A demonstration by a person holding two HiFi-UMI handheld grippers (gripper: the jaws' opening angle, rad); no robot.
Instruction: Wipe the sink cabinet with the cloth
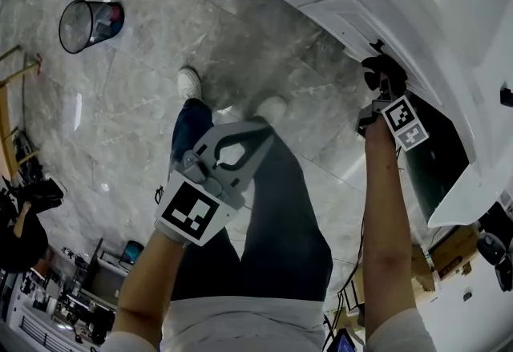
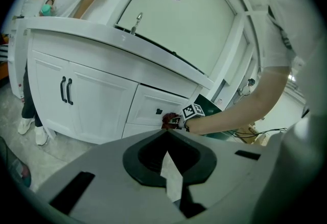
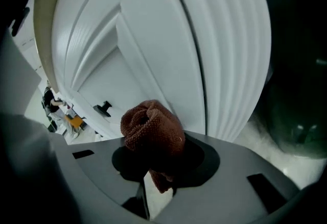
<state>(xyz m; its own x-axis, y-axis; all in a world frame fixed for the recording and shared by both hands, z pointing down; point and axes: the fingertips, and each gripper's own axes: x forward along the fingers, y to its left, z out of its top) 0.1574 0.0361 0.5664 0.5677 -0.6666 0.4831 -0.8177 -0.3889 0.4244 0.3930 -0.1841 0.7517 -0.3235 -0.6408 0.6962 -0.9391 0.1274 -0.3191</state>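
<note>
My right tool [image 3: 158, 155] is clamped narrow on the brown cloth [image 3: 152, 127], which bunches up out of the jaws (a tight wad) right at the white front of the sink cabinet [image 3: 153, 39], near a dark knob [image 3: 104, 108]. My left tool [image 2: 166, 135] hangs over the floor [image 1: 120, 102], tips together, holding nothing.
</note>
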